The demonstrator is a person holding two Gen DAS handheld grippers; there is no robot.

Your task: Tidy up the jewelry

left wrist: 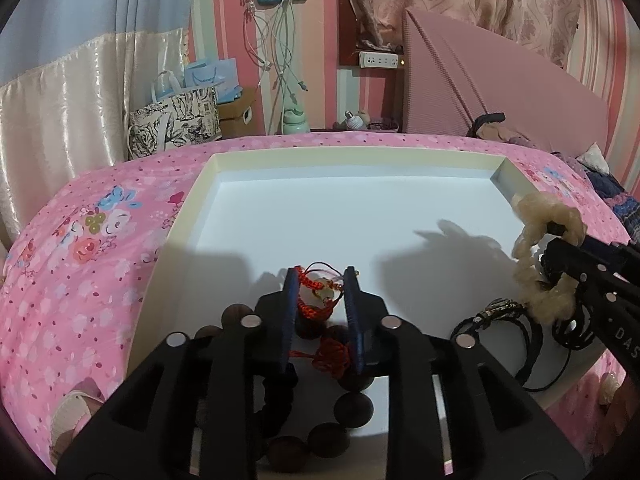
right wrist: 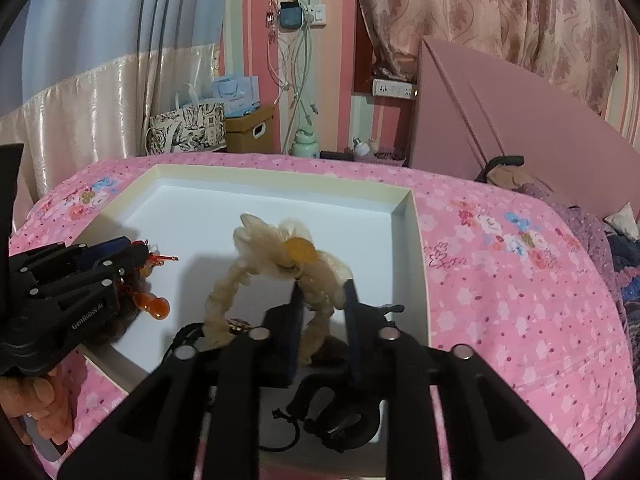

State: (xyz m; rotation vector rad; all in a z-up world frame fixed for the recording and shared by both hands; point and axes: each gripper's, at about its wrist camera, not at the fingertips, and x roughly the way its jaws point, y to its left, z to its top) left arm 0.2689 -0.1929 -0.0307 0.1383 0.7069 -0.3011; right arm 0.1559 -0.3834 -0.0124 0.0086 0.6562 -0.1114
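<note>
the task looks barely started. a shallow white tray (left wrist: pixel 188 216) lies on a bed with a pink floral bedspread (left wrist: pixel 80 248), and most of its floor is bare; every piece of jewelry is still bunched along the near edge, none laid out in a spot of its own.

the left gripper (left wrist: pixel 320 292) has its jaws around a red braided cord charm (left wrist: pixel 316 300), close on each side, but whether they actually pinch it i cannot tell. the charm sits just above a bracelet of large dark wooden beads (left wrist: pixel 352 404) that rests on the tray floor under the gripper. in the right wrist view an orange gourd-shaped pendant (right wrist: pixel 154 306) hangs beside that gripper.

the right gripper (right wrist: pixel 324 292) holds a cream fluffy scrunchie (right wrist: pixel 224 292) with an amber disc (right wrist: pixel 300 250) lifted off the tray; the jaws are clenched on its band, and the loop dangles to the left. beneath it lie black cords (left wrist: pixel 528 344) and a small metal-trimmed piece (left wrist: pixel 496 308), tangled near the tray's near right corner.

by my judgement, everything remains: setting the scrunchie and charm down apart from each other, then separating the beads and the black cords across the open floor.
</note>
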